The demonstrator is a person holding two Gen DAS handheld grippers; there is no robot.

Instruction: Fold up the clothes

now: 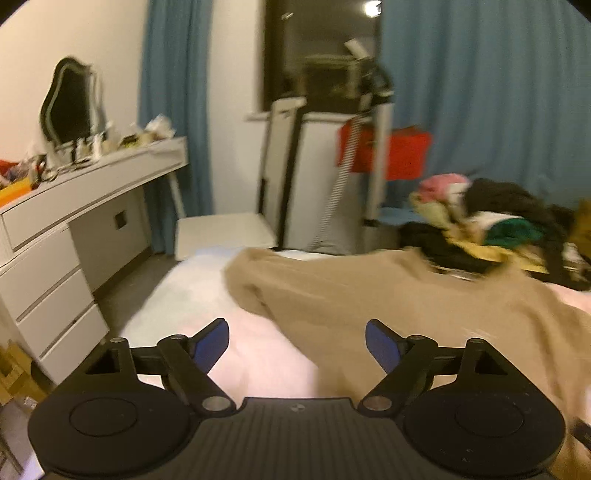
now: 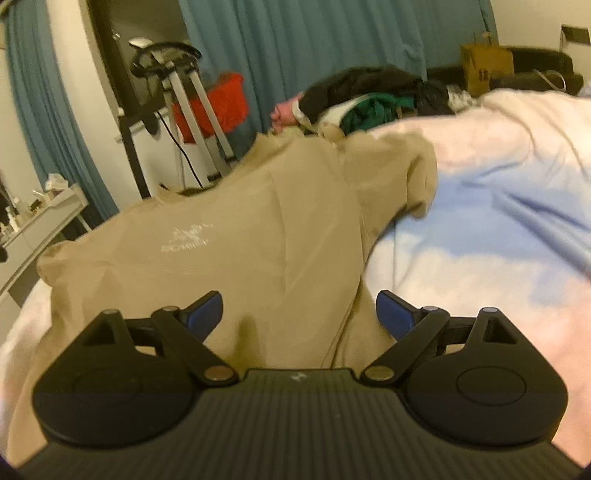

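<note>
Tan shirt (image 2: 229, 236) spread on the bed (image 2: 480, 229), before the clothes pile (image 1: 491, 221). Left gripper (image 1: 297, 345) and right gripper (image 2: 299, 314) spread wide, empty, over the shirt's near edge.

Tan shirt (image 2: 258, 229), pink-blue bedspread (image 2: 480, 221)

Dim, warm indoor light. Lamp glare (image 1: 372, 7) at 12 o'clock in left view. Motion blur throughout both views; fisheye bending and dark vignette at corners.
</note>
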